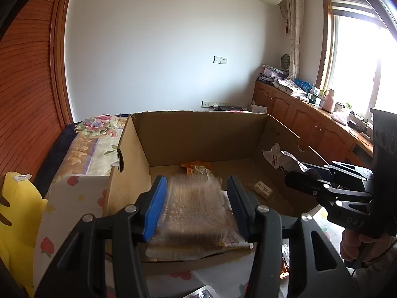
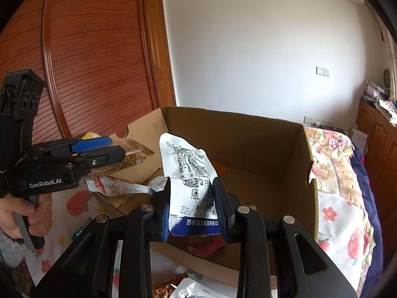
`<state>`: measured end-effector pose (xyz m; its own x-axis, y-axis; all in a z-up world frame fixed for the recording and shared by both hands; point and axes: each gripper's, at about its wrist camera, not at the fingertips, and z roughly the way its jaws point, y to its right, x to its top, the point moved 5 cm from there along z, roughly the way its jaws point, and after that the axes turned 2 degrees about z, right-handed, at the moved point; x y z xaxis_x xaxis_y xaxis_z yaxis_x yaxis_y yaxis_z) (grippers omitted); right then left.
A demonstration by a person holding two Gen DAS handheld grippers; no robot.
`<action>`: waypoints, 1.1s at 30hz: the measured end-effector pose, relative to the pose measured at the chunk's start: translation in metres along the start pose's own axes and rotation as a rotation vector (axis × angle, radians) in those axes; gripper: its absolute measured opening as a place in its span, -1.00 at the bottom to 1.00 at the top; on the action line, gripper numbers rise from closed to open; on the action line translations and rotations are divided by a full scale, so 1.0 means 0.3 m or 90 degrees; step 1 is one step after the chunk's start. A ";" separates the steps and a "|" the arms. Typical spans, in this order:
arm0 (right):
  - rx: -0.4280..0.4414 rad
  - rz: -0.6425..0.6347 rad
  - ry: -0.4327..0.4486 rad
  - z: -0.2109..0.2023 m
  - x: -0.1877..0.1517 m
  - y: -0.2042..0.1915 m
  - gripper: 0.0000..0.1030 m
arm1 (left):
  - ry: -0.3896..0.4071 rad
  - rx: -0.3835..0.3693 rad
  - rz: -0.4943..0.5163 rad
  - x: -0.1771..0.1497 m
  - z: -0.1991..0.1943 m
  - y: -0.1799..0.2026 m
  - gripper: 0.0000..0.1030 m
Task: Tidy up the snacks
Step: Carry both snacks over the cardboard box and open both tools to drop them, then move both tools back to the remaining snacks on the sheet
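Only right view: white packet's (image 2: 189,171) print.

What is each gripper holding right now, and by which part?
The left gripper pinches a clear bag of brown snacks across its middle. The right gripper pinches a white pouch by its blue-printed lower end.

Left claw (image 1: 197,208): black angular frame, silver round screws at the linkage joints, ribbed pads (image 1: 156,208), one blue. "GenRobot.AI" is printed in white on its side. Right claw (image 2: 192,203): same black build, blue-edged pads (image 2: 165,219). Bare skin is seen on both hands (image 2: 17,213), gripping black handles.
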<state>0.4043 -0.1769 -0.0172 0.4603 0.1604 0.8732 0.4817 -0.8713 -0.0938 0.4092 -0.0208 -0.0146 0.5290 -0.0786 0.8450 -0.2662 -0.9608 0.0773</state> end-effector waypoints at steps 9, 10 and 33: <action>0.004 -0.010 -0.012 0.017 -0.017 0.004 -0.34 | 0.012 0.008 0.003 0.002 -0.004 -0.002 0.11; 0.002 -0.010 -0.012 0.016 -0.017 0.005 -0.29 | 0.014 0.008 0.001 0.001 -0.010 -0.002 0.11; -0.051 -0.018 0.001 -0.253 -0.017 -0.065 -0.17 | 0.051 0.041 0.009 -0.128 -0.306 -0.015 0.17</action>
<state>0.3359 -0.1961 0.0165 0.4462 0.1845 0.8757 0.4337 -0.9005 -0.0312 0.3162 0.0110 0.0013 0.4593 -0.0739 0.8852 -0.2192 -0.9751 0.0324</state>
